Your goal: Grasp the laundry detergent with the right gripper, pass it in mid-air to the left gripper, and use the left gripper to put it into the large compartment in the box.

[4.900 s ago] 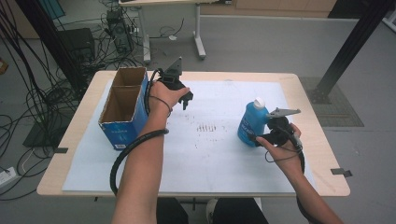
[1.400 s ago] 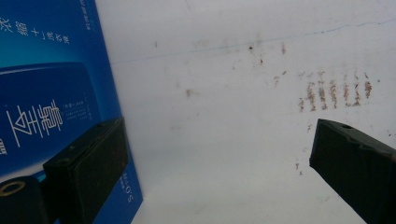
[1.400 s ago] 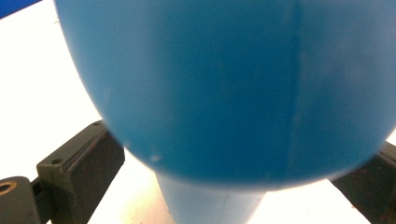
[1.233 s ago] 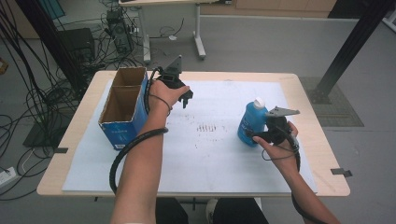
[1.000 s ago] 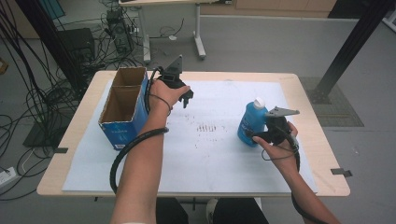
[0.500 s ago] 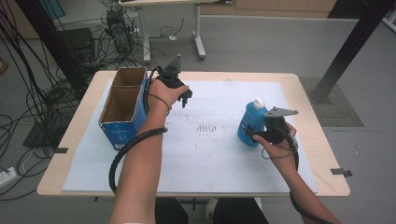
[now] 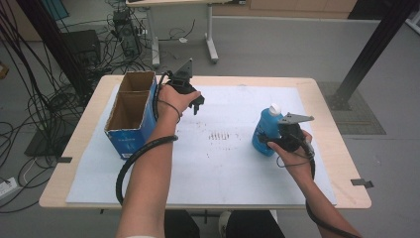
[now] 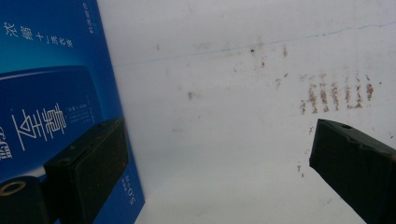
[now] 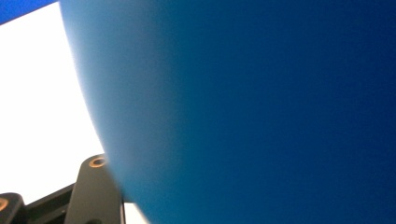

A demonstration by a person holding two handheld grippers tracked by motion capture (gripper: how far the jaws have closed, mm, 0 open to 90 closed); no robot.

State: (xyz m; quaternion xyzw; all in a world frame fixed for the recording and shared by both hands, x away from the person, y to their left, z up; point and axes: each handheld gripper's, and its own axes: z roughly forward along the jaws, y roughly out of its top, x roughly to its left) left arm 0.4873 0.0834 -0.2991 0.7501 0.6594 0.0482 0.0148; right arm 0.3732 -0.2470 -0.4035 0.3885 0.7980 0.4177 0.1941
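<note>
A blue bottle (image 7: 264, 130) with a white cap is seen standing upright on the white sheet (image 7: 218, 163) that covers the table (image 7: 341, 163), at about 3 o'clock from the sheet's middle. The right gripper (image 7: 277, 135) is brought against it from 4 o'clock, and its jaws have just been closing with the bottle between them; in the right gripper view the bottle (image 9: 261, 107) is pressed so near the lens that its blue wall is blurred, and one jaw is made out beside it at the lower left. The bottle is thus taken as clamped. The left gripper (image 7: 197, 101) is held at about 10 o'clock from the sheet's middle, just beside the open blue box (image 7: 130, 134), which is stood at 9 o'clock with two compartments showing their brown insides. In the left gripper view the jaws are spread wide with nothing between them; one jaw is seen in front of the box's printed side (image 8: 51, 88), though whether it is touched cannot be told. A patch of brown marks (image 7: 223, 135) is found on the sheet between the two grippers, well apart from the bottle.
</note>
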